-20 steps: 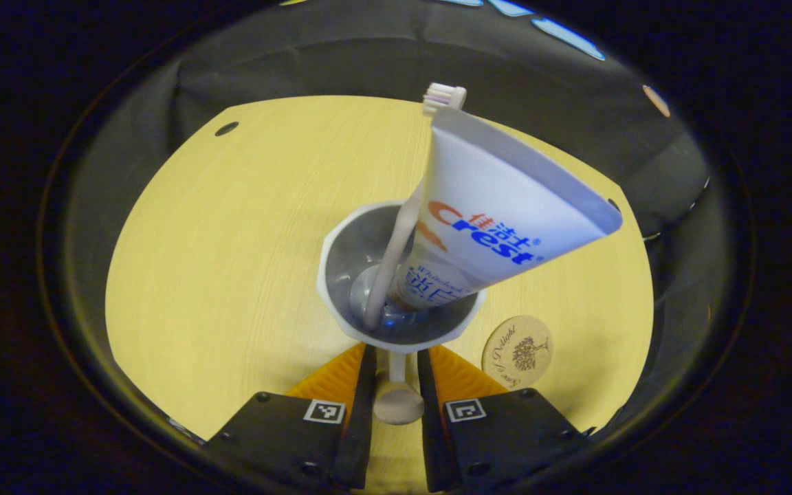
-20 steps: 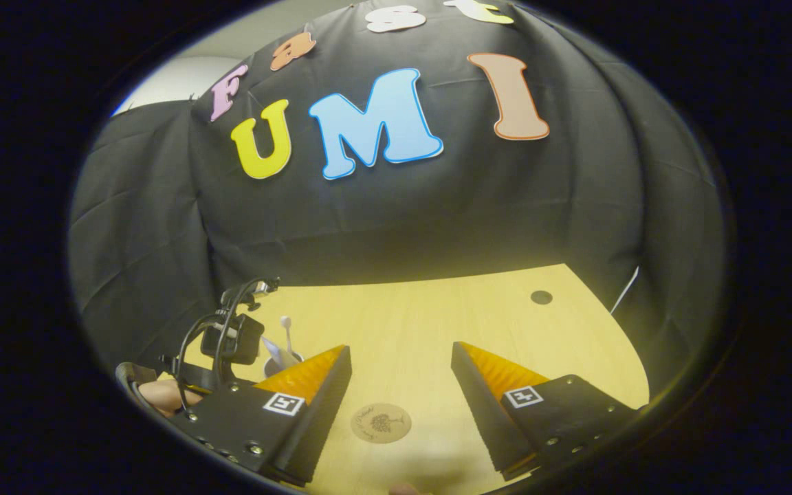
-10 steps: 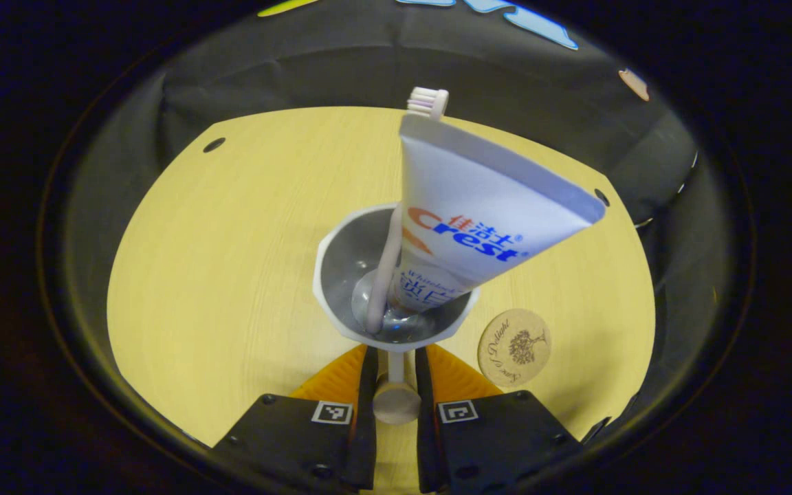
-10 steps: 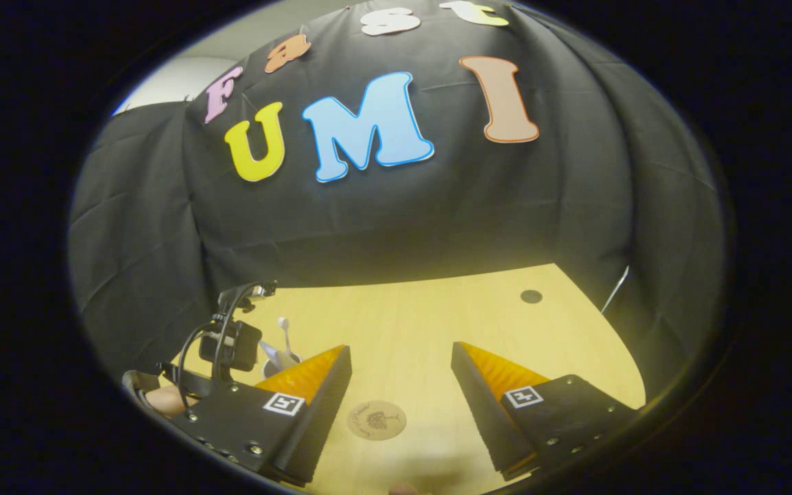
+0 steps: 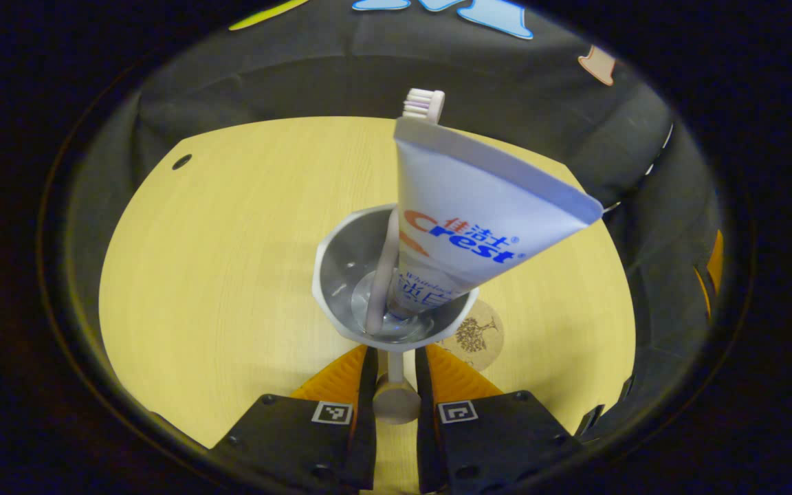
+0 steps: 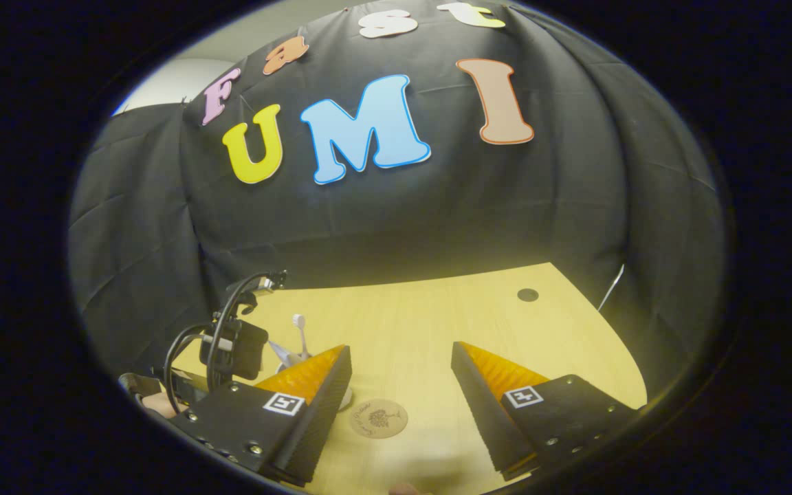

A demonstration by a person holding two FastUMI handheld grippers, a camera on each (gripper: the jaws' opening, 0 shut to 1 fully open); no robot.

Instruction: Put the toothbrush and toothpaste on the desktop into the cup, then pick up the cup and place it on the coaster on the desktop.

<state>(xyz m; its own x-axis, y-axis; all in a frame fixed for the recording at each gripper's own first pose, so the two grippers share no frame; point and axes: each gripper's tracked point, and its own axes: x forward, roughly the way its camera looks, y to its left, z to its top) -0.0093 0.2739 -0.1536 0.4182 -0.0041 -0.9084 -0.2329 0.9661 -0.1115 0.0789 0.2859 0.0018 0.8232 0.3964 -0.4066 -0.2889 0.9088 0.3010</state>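
With my left tool (image 5: 396,375) pinching the cup's handle (image 5: 394,397) from both sides, the cup (image 5: 341,258) hangs over the desk (image 5: 231,261) with the toothbrush (image 5: 423,104) and toothpaste (image 5: 478,213) standing in it. Its rim overlaps the coaster (image 5: 476,334); can't tell if it's touching. My right tool (image 6: 399,385) is spread wide over the desk, empty.
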